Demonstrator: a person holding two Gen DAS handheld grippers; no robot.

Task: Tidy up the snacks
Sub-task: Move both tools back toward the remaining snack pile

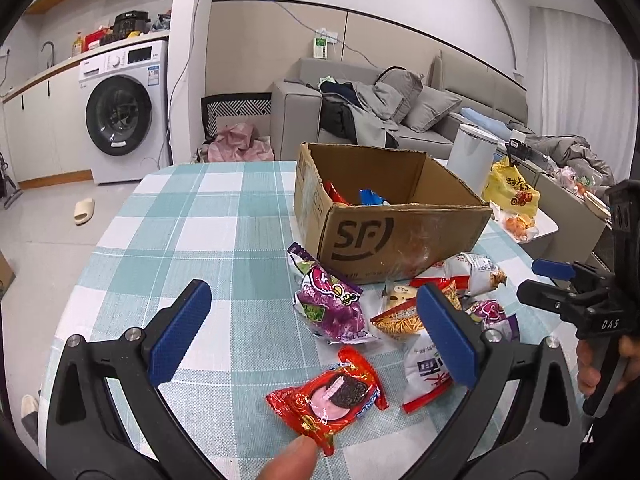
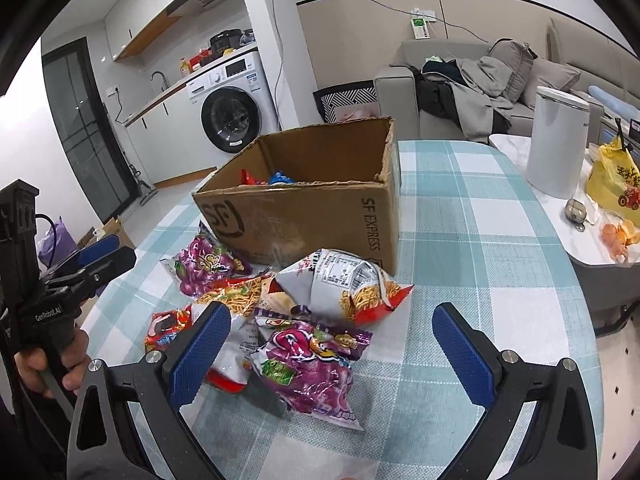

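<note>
A: Where do your snacks sit?

B: In a loose heap on the checked tablecloth (image 1: 192, 216), just in front of the cardboard box (image 1: 384, 236). Nearest your left gripper (image 1: 316, 340) is the red cookie packet (image 1: 332, 396), lying flat and a little apart from the pile. A purple packet (image 1: 332, 304) lies just beside the box wall.

A: And what does your right camera add?

B: It shows a second purple packet (image 2: 312, 364) directly between the pads of your right gripper (image 2: 332, 352), with a noodle snack bag (image 2: 348, 284) behind it and a white-and-red pouch (image 2: 232, 352) partly under the left pad. From there the cookie packet is only a red sliver at the pile's left edge. Both views look into the box: a red wrapper (image 1: 334, 194) and a blue wrapper (image 1: 372, 197) lie on its floor.

A: What does only your left camera give?

B: The whole cookie packet, and a fingertip (image 1: 288, 460) touching its near corner.

A: How are your grippers posed?

B: Both hover low over the table, aimed toward the box, fingers spread wide and holding nothing. Each camera catches the other gripper at its edge, gripped by your hand (image 2: 52, 364). A white bin (image 2: 556, 140) and a yellow bag (image 2: 612, 180) stand off to the right.
</note>
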